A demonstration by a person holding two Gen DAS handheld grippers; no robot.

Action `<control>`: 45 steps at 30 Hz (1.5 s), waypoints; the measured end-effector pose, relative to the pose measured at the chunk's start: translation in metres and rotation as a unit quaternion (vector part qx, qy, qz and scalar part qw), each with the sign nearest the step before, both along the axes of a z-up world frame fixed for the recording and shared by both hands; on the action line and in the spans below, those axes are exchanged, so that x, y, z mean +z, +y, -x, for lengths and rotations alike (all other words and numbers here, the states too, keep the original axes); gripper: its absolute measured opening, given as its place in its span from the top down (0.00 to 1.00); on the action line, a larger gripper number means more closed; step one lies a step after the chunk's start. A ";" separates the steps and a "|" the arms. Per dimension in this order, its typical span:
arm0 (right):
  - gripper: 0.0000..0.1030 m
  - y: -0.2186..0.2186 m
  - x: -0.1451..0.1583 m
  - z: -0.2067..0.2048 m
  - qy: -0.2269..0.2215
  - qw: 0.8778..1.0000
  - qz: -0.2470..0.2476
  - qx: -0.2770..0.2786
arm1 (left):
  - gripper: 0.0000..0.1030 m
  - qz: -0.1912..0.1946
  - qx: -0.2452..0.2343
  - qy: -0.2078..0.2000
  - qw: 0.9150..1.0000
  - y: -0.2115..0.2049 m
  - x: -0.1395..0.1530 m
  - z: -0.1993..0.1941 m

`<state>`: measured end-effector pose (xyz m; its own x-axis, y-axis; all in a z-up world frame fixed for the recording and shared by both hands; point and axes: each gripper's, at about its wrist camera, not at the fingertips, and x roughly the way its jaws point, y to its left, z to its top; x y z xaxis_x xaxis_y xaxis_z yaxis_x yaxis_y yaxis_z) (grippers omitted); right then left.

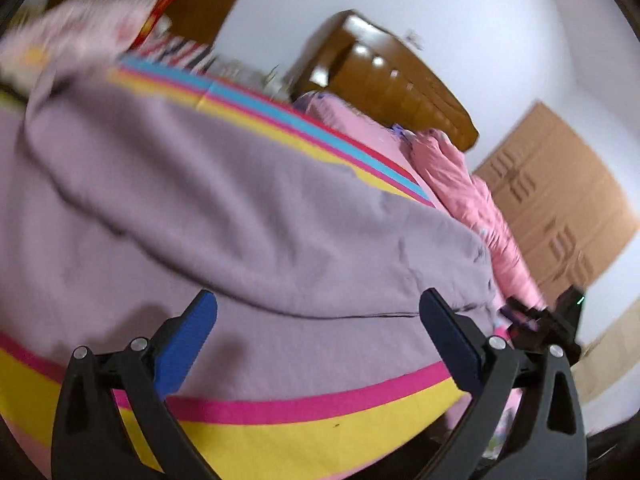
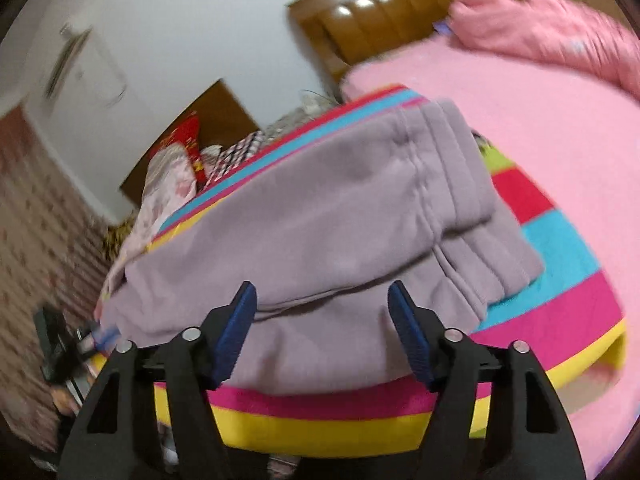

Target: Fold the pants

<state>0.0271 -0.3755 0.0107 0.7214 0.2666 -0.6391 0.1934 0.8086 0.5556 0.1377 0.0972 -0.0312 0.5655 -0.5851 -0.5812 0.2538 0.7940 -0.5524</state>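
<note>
Bedroom, white walls, brown wooden headboard (image 2: 384, 12), pink bed (image 2: 520, 128). Striped blanket (image 2: 560, 248) on it carries mauve pants (image 2: 320, 208), folded over. Left gripper (image 1: 318, 312) and right gripper (image 2: 322, 300) both spread, holding nothing, just above the pants.

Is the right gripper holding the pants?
No, the right gripper is open above the purple pants, with nothing between its fingers.

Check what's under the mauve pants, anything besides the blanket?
The mauve pants lie on a striped blanket of pink, yellow, blue and red bands, which sits on a pink bed cover. Whatever lies directly beneath the cloth is covered. Both grippers are open, holding nothing.
</note>
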 end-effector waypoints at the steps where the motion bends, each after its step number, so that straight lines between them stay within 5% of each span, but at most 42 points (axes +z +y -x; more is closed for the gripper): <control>1: 0.36 -0.004 -0.005 -0.005 0.014 1.000 -0.016 -0.011 | 0.03 0.009 0.009 0.010 1.000 0.005 -0.005 -0.002; 12: 0.38 -0.025 -0.018 -0.037 0.046 0.996 -0.056 -0.054 | 0.03 0.019 0.040 0.041 0.998 0.024 -0.014 -0.014; 17: 0.77 -0.029 -0.023 -0.036 0.059 0.996 -0.030 -0.062 | 0.07 0.009 0.062 0.047 0.997 0.032 -0.015 -0.014; 27: 0.79 -0.036 -0.025 -0.030 0.054 0.996 -0.034 -0.056 | 0.24 0.054 0.126 0.096 0.986 0.052 -0.024 -0.033; 30: 0.79 -0.038 -0.026 -0.030 0.049 0.997 -0.038 -0.054 | 0.42 0.028 0.136 0.106 0.985 0.048 -0.022 -0.042; 32: 0.79 -0.038 -0.026 -0.029 0.046 0.997 -0.037 -0.054 | 0.72 0.009 0.146 0.117 0.982 0.048 -0.025 -0.047; 33: 0.80 -0.038 -0.026 -0.028 0.045 0.997 -0.034 -0.055 | 0.95 0.018 0.142 0.127 0.982 0.050 -0.030 -0.051; 34: 0.81 -0.036 -0.026 -0.028 0.046 0.997 -0.030 -0.057 | 0.95 0.040 0.143 0.138 0.979 0.054 -0.037 -0.053; 38: 0.88 -0.033 -0.008 -0.028 0.040 0.998 -0.012 -0.057 | 0.96 0.044 0.131 0.102 0.985 0.053 -0.020 -0.054; 45: 0.91 -0.037 0.069 -0.044 -0.036 0.999 0.015 -0.032 | 0.96 0.052 0.078 -0.027 0.995 0.054 0.092 -0.074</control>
